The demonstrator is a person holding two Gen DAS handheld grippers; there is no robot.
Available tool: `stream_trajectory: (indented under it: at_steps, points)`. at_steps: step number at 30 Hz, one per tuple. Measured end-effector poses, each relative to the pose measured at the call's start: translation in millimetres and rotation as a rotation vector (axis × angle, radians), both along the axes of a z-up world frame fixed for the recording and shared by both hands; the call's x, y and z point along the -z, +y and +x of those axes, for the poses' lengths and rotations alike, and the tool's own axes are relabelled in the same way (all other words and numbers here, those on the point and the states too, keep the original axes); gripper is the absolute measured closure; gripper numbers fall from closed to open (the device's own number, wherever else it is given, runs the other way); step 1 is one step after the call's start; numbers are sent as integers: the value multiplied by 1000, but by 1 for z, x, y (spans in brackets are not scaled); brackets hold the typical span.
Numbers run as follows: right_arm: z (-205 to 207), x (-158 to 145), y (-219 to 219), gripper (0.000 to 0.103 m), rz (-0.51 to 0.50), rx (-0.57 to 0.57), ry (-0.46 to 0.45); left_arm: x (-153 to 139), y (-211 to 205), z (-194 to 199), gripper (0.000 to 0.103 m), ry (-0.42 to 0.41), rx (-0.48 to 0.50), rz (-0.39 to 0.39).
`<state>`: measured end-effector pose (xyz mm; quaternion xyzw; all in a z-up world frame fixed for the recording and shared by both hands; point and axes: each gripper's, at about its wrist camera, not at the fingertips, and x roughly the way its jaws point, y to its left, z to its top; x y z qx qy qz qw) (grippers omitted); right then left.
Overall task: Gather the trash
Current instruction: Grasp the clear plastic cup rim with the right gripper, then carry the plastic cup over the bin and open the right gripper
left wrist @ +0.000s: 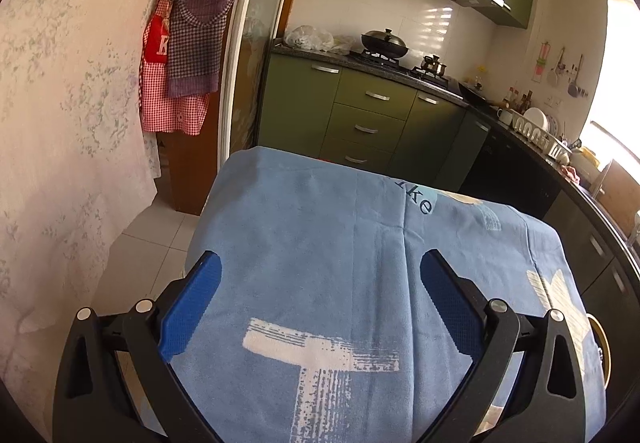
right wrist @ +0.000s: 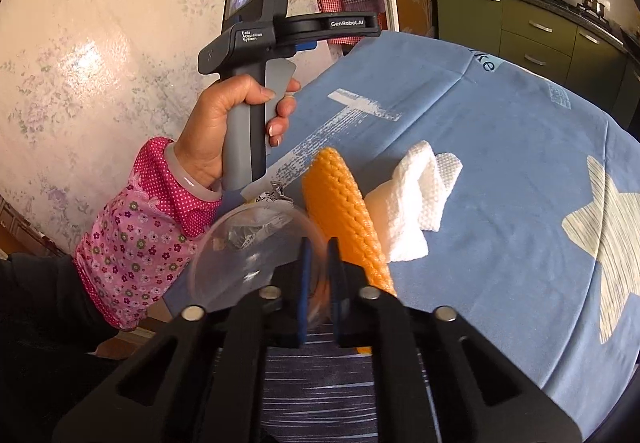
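In the right wrist view my right gripper (right wrist: 319,247) is shut on the rim of a clear plastic cup (right wrist: 244,255), which lies tilted at the near edge of the table and holds crumpled wrappers. Just right of it lie an orange knitted cloth (right wrist: 340,203) and a crumpled white paper towel (right wrist: 420,195) on the blue tablecloth (right wrist: 520,115). A hand in a pink floral sleeve holds the left gripper's handle (right wrist: 244,131) above the table's left side. In the left wrist view my left gripper (left wrist: 320,275) is open over the bare blue tablecloth (left wrist: 312,211), nothing between its fingers.
A pale patterned wall runs along the left. Beyond the table's far edge stand green kitchen cabinets (left wrist: 372,111) with a wok (left wrist: 385,42) on the stove. Checked aprons (left wrist: 192,43) hang by the door frame. A dish rack (left wrist: 540,135) sits on the right-hand counter.
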<state>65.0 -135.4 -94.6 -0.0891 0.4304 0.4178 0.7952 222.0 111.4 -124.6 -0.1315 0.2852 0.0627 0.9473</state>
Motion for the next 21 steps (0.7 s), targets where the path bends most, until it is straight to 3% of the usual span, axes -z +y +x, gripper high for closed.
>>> stream_trajectory:
  at_steps: [5, 12, 16, 21]
  points:
    - [-6, -9, -9, 96, 35, 2, -4, 0, -9, 0, 5, 6, 13, 10]
    - [-13, -36, -48, 96, 164, 38, 16, -1, -15, -2, 5, -4, 13, 29]
    - [-11, -55, -105, 96, 228, 182, -31, -1, -16, -2, 5, -2, 13, 33]
    - [-8, -75, -212, 96, 260, 509, -134, 0, -20, -3, 5, 0, 20, 42]
